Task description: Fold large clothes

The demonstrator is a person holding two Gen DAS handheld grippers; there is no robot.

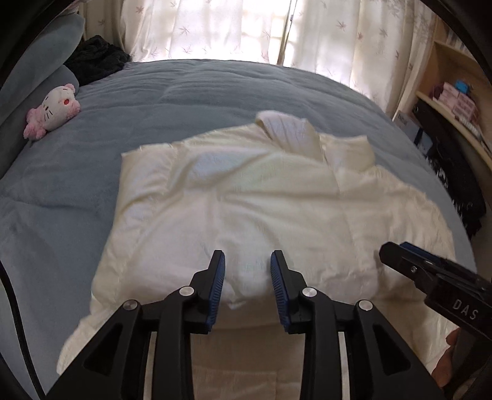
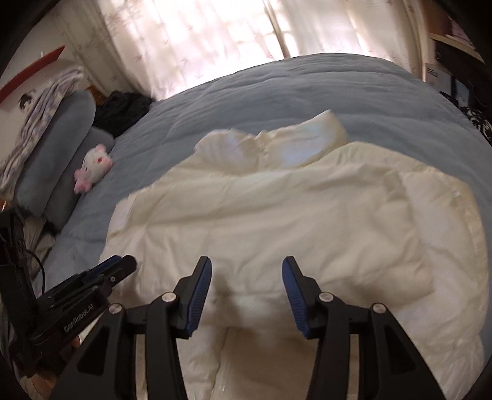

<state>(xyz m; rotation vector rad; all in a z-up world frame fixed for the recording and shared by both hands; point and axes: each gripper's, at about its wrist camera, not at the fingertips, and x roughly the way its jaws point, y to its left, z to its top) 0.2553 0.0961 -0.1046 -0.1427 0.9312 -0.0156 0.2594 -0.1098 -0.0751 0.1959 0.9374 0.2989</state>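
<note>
Left gripper: the left gripper [image 1: 247,258] hangs over the near part of the jacket, its blue-padded fingers [image 1: 217,277] spread apart with only loose cloth showing in the gap; the pads press on nothing.
Right gripper: the right gripper [image 2: 247,266] hangs beside it, jaws wider apart, also gripping nothing; white cloth lies below the gap.
How they stand: each gripper shows in the other's view, the right one [image 1: 430,277] at the right edge of the left view, the left one [image 2: 101,277] at the lower left of the right view; both tilt downward toward the bed.
Jacket: a cream padded jacket [image 1: 246,200] lies spread on the bed, reaching from about the middle of the bed to its near edge, nearer the bed's right side; the picture is a little blurred.
Collar: the collar [image 1: 289,132] lies at the far end of the jacket, toward the curtains, partly turned up.
Bed: a grey-blue quilt [image 1: 200,89] covers the bed under the jacket.
Soft toy: a white and pink soft toy [image 1: 53,110] lies near the bed's left edge, well apart from the jacket.
Dark clothes: a dark heap of clothes [image 1: 95,58] sits at the bed's far left corner.
Pillows: grey pillows [image 2: 58,154] are stacked along the left edge.
Curtains: pale patterned curtains [image 1: 215,27] hang past the far edge.
Shelves: wooden shelves [image 1: 455,92] with boxes stand off the bed's right edge.
</note>
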